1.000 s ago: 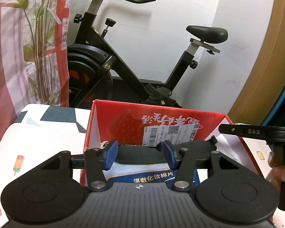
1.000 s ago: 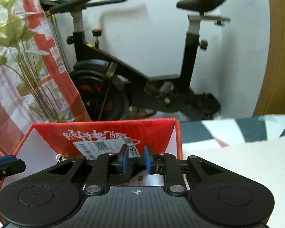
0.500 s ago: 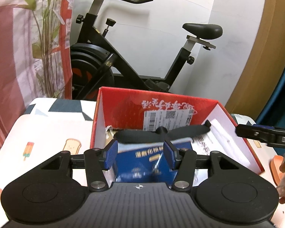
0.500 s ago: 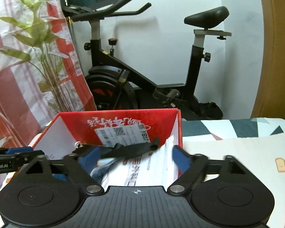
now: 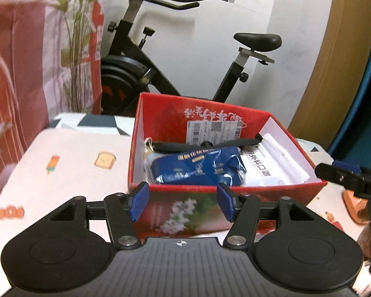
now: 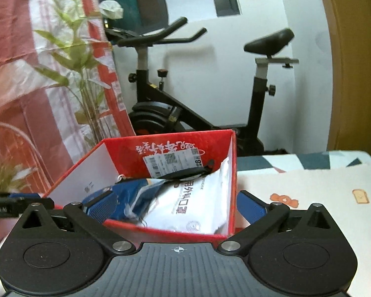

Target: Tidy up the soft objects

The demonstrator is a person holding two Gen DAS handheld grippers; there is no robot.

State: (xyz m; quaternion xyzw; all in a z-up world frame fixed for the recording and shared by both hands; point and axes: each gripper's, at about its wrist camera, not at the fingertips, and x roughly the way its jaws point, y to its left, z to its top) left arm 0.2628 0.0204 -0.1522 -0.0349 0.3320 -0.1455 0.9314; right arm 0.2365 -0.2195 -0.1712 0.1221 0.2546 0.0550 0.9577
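A red box (image 5: 235,188) stands on the patterned table. Inside it lie a blue pack (image 5: 197,168), a white pack (image 5: 272,168) and a black strap-like item (image 5: 202,146) across the back. My left gripper (image 5: 182,204) sits just in front of the box's near wall, its jaws opening with nothing between them. In the right wrist view the blue pack (image 6: 136,198), white pack (image 6: 193,205) and black item (image 6: 185,172) rest in the box (image 6: 165,232). My right gripper (image 6: 176,209) is open very wide and still opening; the box's near corner shows between its fingers, untouched.
An exercise bike (image 5: 175,74) stands behind the table, beside a curtain with a plant print (image 5: 37,61). The tablecloth (image 5: 74,173) carries small food prints. An orange object (image 5: 353,208) lies at the right, near the other gripper's finger (image 5: 338,173).
Both grippers have drawn back from inside the box to in front of it. The right one went from nearly shut to wide open, leaving the white pack in the box. The left jaws widened slightly.
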